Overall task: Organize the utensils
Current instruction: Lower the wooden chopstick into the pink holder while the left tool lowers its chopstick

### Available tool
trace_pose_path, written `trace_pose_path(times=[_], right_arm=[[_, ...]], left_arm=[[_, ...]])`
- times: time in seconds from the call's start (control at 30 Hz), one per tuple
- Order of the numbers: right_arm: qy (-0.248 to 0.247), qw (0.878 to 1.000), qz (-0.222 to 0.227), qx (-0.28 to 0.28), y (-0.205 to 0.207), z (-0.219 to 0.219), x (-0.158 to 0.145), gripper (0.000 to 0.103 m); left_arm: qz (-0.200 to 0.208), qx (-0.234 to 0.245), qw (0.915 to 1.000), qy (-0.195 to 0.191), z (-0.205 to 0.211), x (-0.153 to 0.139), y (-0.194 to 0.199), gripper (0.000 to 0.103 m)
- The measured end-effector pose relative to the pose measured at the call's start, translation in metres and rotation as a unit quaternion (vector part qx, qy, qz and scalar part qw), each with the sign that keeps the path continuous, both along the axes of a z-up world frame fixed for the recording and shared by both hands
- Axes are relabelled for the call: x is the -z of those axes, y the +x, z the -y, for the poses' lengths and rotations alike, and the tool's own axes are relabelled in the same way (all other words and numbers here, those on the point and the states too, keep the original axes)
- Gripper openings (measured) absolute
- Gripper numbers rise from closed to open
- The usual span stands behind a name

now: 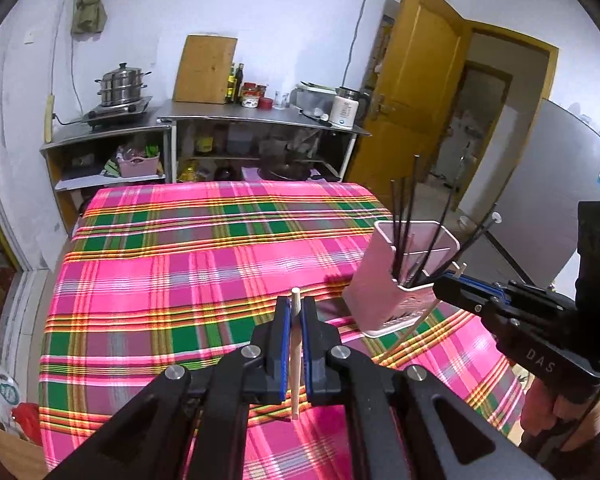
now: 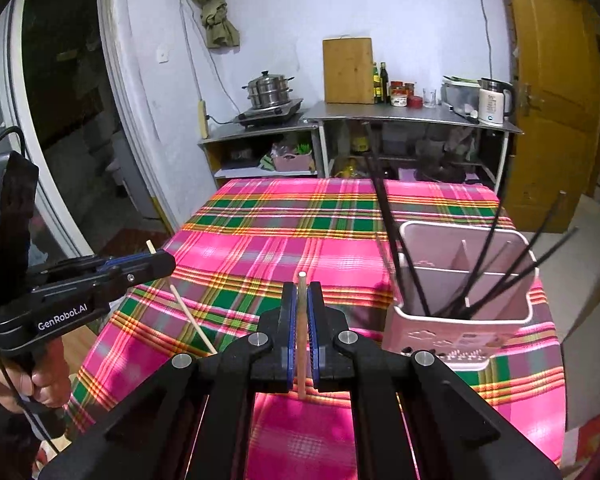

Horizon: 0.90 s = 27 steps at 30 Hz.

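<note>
Two hand-held grippers hover above a surface (image 1: 204, 248) covered in a bright pink, green and yellow plaid cloth. The left gripper (image 1: 296, 312) has its blue-padded jaws closed tight on a pale wooden chopstick (image 1: 296, 364), which stands nearly upright between them, one end poking above the jaws and the other hanging below. The right gripper (image 2: 302, 300) has its jaws closed the same way on a second wooden chopstick (image 2: 302, 340), also held upright. In each wrist view the other gripper shows from the side, its chopstick slanting down toward the cloth without clearly touching it. To the right of both grippers, standing on the cloth, is a pink utensil holder (image 2: 460, 328) with inner dividers; several thin black chopsticks (image 2: 416, 272) already lean inside it, fanning outward above the rim. The two wooden sticks are near the holder but apart from it, neither yet over its opening. Gripping each stick partway along its length seems meant to leave a free lower end to steer into a compartment. A likely next move is carrying them across above the rim, minding the leaning black sticks. Behind stands a steel kitchen shelf (image 1: 260, 114) with pots and bottles.
</note>
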State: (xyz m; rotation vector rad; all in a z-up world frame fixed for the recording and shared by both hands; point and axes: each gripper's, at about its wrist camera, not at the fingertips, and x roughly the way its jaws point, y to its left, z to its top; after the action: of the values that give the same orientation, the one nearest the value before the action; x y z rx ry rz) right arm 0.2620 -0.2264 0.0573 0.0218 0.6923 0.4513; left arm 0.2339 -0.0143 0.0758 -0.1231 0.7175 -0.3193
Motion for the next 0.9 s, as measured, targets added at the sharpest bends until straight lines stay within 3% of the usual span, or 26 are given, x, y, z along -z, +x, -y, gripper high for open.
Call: trace_pose_path(times=[0.43,0.9], right_arm=[[0.018,0.998,0.015,0.066,-0.012,0.066,-0.019,0.005],[0.045,0.99,0.08,0.11,0.0,0.107,-0.073,0.005]], left_arm=[[0.002,0.062,0.9979,-0.019,0.067,-0.013,0.017,0.005],[0.061,0.084,0.9935,-0.047,0.109,-0.077,0.048,0.005]])
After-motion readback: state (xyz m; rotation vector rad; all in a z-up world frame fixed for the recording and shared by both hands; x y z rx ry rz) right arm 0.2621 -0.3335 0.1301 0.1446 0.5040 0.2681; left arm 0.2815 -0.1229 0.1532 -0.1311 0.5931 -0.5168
